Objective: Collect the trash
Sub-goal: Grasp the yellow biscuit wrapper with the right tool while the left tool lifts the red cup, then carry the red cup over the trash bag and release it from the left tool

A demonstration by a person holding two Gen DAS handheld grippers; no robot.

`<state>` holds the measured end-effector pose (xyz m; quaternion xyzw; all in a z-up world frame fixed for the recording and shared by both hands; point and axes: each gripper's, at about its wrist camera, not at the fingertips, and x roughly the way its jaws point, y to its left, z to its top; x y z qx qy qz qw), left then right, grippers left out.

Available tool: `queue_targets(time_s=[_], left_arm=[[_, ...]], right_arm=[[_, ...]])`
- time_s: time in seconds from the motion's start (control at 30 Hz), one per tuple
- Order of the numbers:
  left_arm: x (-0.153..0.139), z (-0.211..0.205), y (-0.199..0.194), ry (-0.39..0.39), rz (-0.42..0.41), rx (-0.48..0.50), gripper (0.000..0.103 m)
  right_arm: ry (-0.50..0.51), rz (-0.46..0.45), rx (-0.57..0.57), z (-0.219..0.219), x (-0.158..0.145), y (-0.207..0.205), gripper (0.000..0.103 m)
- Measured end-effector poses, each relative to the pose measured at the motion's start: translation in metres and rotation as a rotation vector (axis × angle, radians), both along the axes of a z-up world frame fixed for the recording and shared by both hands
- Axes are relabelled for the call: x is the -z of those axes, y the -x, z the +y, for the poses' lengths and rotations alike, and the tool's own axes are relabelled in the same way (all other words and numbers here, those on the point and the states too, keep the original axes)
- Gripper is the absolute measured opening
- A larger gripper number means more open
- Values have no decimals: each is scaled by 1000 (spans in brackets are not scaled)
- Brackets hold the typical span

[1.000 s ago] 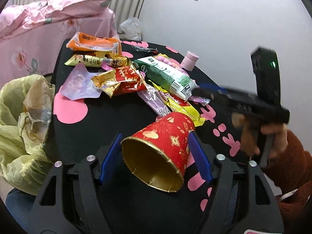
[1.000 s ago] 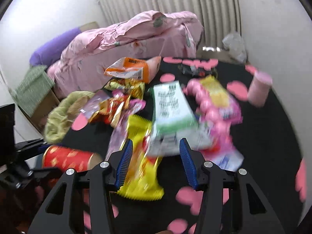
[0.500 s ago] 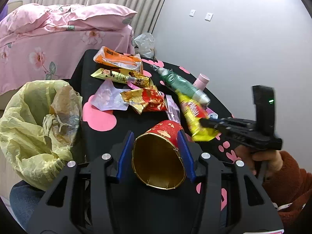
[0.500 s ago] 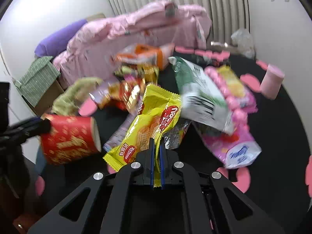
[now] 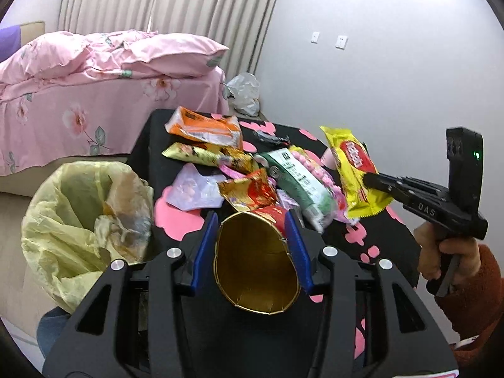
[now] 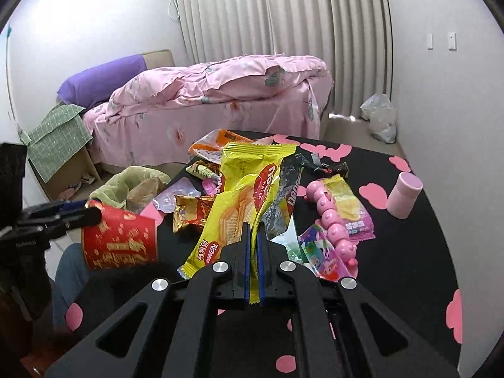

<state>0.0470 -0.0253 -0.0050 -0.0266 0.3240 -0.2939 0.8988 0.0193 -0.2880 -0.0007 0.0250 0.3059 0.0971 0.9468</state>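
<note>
My left gripper (image 5: 252,220) is shut on a red paper cup (image 5: 255,267) with a gold inside. Its blue pads squeeze the rim into an oval, and the cup hangs above the near edge of the black table (image 5: 378,230). My right gripper (image 6: 252,230) is shut on a yellow wafer wrapper (image 6: 249,189) that stands up from its jaws, clear of the table. The left wrist view shows this wrapper (image 5: 352,163) held in the right gripper (image 5: 368,178) at the right. In the right wrist view, the cup (image 6: 119,242) is at the left. A bin lined with a yellow-green bag (image 5: 78,220) stands left of the table.
Several wrappers lie on the table: an orange packet (image 5: 204,127), a green and white packet (image 5: 299,186), a lilac pouch (image 5: 192,189), a red and gold wrapper (image 5: 252,189). A pink caterpillar toy (image 6: 334,220) and a small pink cup (image 6: 404,195) lie right. A pink bed (image 5: 94,78) stands behind.
My left jaws closed on the cup and lifted it. My right jaws closed on the yellow wrapper and raised it off the table.
</note>
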Motion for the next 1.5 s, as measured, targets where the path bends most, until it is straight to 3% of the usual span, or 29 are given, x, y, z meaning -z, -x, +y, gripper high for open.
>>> queue_targets(time_s=[0.17, 0.27, 0.37, 0.47, 0.53, 0.67, 0.77, 0.97, 1.17, 1.33, 1.5], left_arm=[[-25, 27, -15, -34, -69, -103, 42], [-44, 61, -29, -65, -123, -241, 42], [-47, 103, -47, -45, -97, -372, 42], [-28, 128, -59, -20, -12, -466, 42], [-8, 129, -65, -22, 27, -458, 42], [42, 129, -81, -223, 81, -581, 42], [59, 148, -83, -223, 135, -661, 42], [64, 159, -85, -175, 148, -685, 42], [67, 166, -88, -103, 172, -670, 42], [60, 174, -88, 4, 177, -653, 48], [42, 172, -84, 19, 120, -661, 52]], right_arm=[[18, -21, -38, 15, -13, -10, 5], [38, -48, -110, 39, -29, -28, 5], [50, -51, -209, 76, -38, -56, 5], [49, -26, -288, 114, -33, -83, 5], [40, 2, -332, 136, -25, -98, 5], [41, 85, -393, 179, -1, -130, 5], [52, 135, -435, 205, 17, -145, 5], [86, 222, -488, 247, 54, -166, 5], [102, 276, -511, 258, 69, -164, 5], [93, 261, -494, 260, 68, -163, 5], [120, 210, -459, 254, 61, -159, 7]])
